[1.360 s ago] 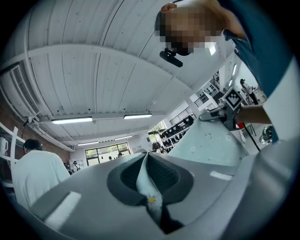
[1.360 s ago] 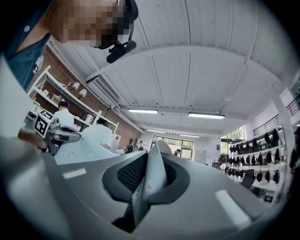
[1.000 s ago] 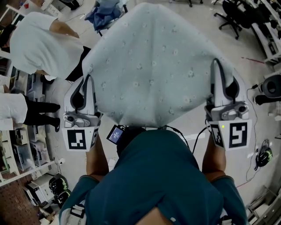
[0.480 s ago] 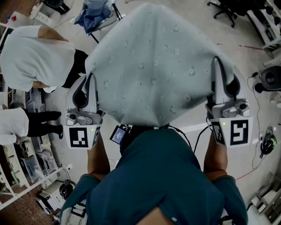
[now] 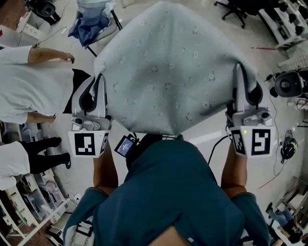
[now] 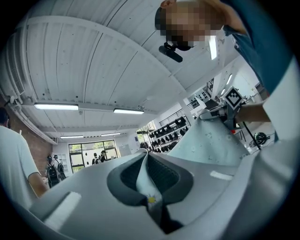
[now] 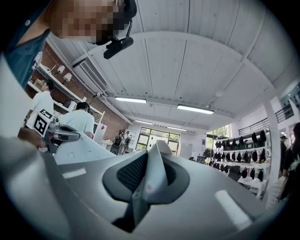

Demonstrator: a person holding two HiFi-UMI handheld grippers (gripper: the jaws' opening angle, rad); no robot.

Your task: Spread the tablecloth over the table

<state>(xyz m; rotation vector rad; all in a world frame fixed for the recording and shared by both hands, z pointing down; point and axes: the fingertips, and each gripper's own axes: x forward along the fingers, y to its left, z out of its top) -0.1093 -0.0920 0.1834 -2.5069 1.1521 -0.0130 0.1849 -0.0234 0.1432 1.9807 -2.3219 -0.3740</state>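
The tablecloth (image 5: 168, 72) hangs in mid-air in front of the person, stretched between the two hand-held grippers, with no worktop in sight. The left hand-held gripper (image 5: 98, 81) is clenched on the cloth's edge at 9 o'clock, and its own view shows a fold pinched between the jaws. The right hand-held gripper (image 5: 239, 72) is clamped the same way on the edge at 3 o'clock. The near edge sags between them toward the person's chest at 6 o'clock, and the far part rises to a peak at 12 o'clock.

Bare floor (image 5: 284, 108) lies open at 3 o'clock, beyond the right gripper. A bystander in a white shirt (image 5: 26, 89) stands near the left gripper at 9 o'clock, a second bystander (image 5: 12, 166) at 8 o'clock. A blue heap of fabric (image 5: 89, 21) sits at 11 o'clock, and an office chair (image 5: 236, 7) at 1 o'clock.

Count: one tablecloth, two grippers, two bystanders in the head view.
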